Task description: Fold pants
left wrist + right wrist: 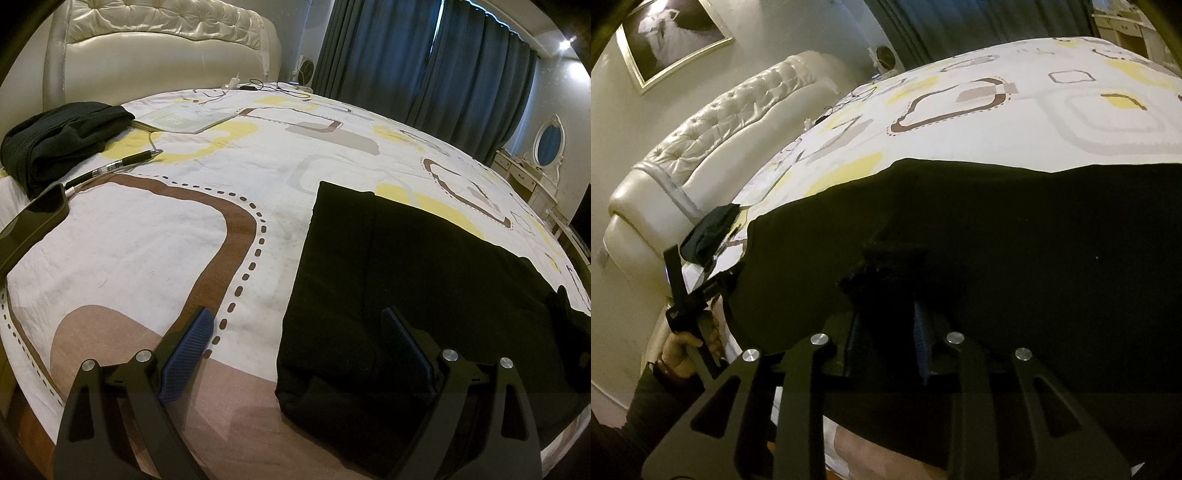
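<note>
As the black pants (424, 280) lie folded on the bed (147, 236), the left gripper (295, 347) hovers wide open at their near edge while the right gripper (888, 347), jaws narrow around a bunch of cloth, should release cleanly without dragging the fold

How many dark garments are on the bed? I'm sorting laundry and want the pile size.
2: the black pants spread at the near edge under the grippers, and a bundled dark garment at the far left by the headboard. More could lie out of view.
</note>
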`<move>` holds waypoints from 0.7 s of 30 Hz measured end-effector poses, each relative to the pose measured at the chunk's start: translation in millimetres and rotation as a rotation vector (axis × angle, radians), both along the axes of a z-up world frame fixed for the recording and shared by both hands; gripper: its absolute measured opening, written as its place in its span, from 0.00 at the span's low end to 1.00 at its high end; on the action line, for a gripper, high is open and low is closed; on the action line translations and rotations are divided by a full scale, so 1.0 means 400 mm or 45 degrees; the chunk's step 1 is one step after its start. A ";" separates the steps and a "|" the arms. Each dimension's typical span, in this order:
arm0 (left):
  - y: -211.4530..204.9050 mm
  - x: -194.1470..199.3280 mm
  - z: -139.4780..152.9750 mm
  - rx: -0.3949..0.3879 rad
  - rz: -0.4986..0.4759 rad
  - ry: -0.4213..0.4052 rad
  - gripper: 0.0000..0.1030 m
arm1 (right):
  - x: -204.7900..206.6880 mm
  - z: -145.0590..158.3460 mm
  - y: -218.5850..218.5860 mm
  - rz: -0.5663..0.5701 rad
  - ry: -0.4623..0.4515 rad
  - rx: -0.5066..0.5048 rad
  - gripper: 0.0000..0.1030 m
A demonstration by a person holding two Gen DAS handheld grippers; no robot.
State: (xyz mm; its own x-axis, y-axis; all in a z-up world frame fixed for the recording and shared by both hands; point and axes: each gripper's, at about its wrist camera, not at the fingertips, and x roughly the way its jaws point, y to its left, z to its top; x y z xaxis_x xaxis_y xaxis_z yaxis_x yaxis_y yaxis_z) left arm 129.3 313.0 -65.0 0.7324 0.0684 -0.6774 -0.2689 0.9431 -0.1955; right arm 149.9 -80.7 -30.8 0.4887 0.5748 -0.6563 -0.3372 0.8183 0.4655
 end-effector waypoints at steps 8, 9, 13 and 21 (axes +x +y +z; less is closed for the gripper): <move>0.001 0.000 0.000 0.000 0.000 0.000 0.89 | -0.026 0.010 0.028 0.057 -0.017 -0.034 0.37; 0.000 -0.001 0.000 -0.001 0.000 -0.001 0.89 | -0.030 0.012 0.034 0.069 -0.017 -0.035 0.39; 0.001 -0.001 0.000 0.000 0.000 -0.001 0.89 | -0.049 0.012 0.058 0.118 -0.012 -0.040 0.45; 0.001 -0.002 0.000 -0.002 0.000 -0.001 0.89 | -0.073 0.019 0.088 0.168 -0.028 -0.099 0.57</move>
